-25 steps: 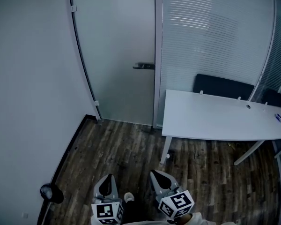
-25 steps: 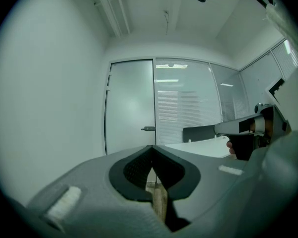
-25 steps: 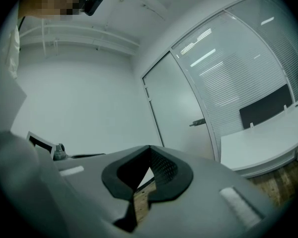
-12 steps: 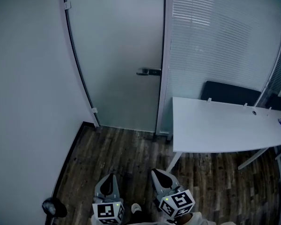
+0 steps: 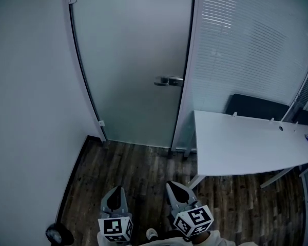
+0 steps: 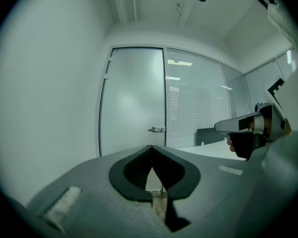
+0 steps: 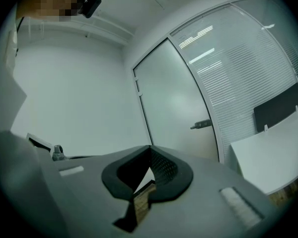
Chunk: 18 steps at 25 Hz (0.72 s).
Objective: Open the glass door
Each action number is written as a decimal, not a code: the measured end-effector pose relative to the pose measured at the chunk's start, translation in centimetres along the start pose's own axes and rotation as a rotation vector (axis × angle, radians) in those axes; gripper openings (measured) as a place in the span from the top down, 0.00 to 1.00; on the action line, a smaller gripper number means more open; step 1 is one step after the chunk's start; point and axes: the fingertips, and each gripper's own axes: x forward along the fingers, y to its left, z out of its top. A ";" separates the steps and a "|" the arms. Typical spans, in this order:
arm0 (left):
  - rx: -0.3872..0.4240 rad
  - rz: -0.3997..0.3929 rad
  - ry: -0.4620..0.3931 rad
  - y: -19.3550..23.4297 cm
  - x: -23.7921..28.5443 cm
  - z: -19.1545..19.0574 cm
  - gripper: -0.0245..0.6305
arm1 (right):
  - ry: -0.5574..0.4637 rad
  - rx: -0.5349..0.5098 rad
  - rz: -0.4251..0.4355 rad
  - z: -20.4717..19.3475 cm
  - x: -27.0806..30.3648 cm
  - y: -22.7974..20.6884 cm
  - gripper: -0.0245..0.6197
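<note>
Head view: the glass door (image 5: 133, 60) is closed, its handle (image 5: 169, 81) at the right edge. The left gripper (image 5: 116, 189) and right gripper (image 5: 171, 185) are low over the wood floor (image 5: 133, 168), well apart from the door. A white counter (image 5: 246, 142) is at right.

Left gripper view: the jaws meet tip to tip and are empty, with the door ahead.

Right gripper view: the jaws are likewise together with nothing between them, and the handle is to the upper right.
</note>
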 end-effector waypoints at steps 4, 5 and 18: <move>-0.010 0.001 -0.003 1.0 1.6 0.1 0.96 | 0.014 -0.010 -0.013 0.1 1.5 -0.7 0.96; -0.011 -0.001 -0.002 1.2 2.1 0.1 0.96 | 0.014 -0.011 -0.017 0.1 1.9 -1.0 0.96; 0.025 0.020 0.008 4.9 12.5 0.9 0.96 | -0.018 0.016 -0.030 1.9 13.1 -7.5 0.96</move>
